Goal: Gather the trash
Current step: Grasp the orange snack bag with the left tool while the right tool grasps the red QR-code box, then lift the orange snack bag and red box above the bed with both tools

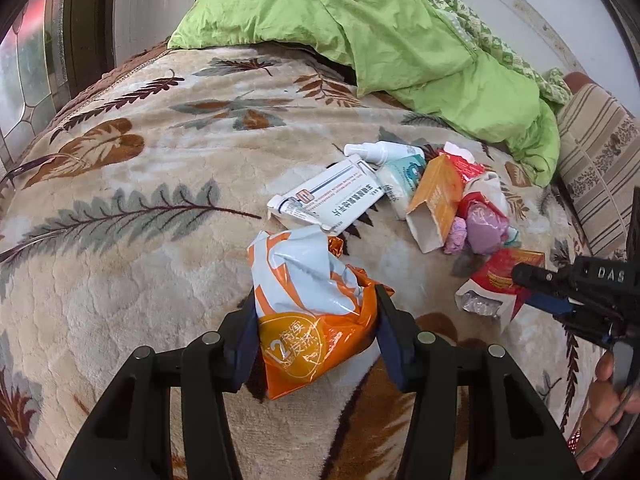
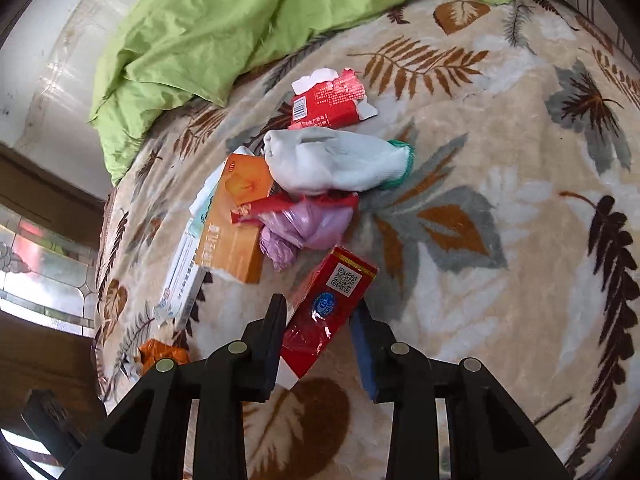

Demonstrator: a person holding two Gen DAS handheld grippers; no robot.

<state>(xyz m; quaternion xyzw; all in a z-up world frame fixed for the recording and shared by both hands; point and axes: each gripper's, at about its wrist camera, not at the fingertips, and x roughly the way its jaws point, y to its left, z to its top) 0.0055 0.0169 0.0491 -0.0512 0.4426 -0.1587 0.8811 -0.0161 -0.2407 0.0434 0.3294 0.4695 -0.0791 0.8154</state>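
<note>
Trash lies on a leaf-patterned blanket (image 1: 132, 184). My left gripper (image 1: 316, 316) is shut on an orange and pale blue plastic wrapper (image 1: 308, 304). My right gripper (image 2: 320, 332) is shut on a red carton with a QR code (image 2: 328, 308); the carton also shows in the left wrist view (image 1: 496, 280), with the right gripper (image 1: 540, 284) on it. Beyond lie a white medicine box (image 1: 324, 200), a white spray bottle (image 1: 380, 152), an orange box (image 2: 232, 228), a purple crumpled bag (image 2: 308, 224), a white cloth (image 2: 332, 164) and a torn red carton (image 2: 328, 100).
A crumpled green quilt (image 1: 360, 28) lies at the back of the bed. A striped pillow (image 1: 600, 168) lies at the right. A window with patterned glass (image 1: 28, 76) stands at the left, past the bed's edge. A small orange wrapper (image 2: 160, 354) lies near the bed's edge.
</note>
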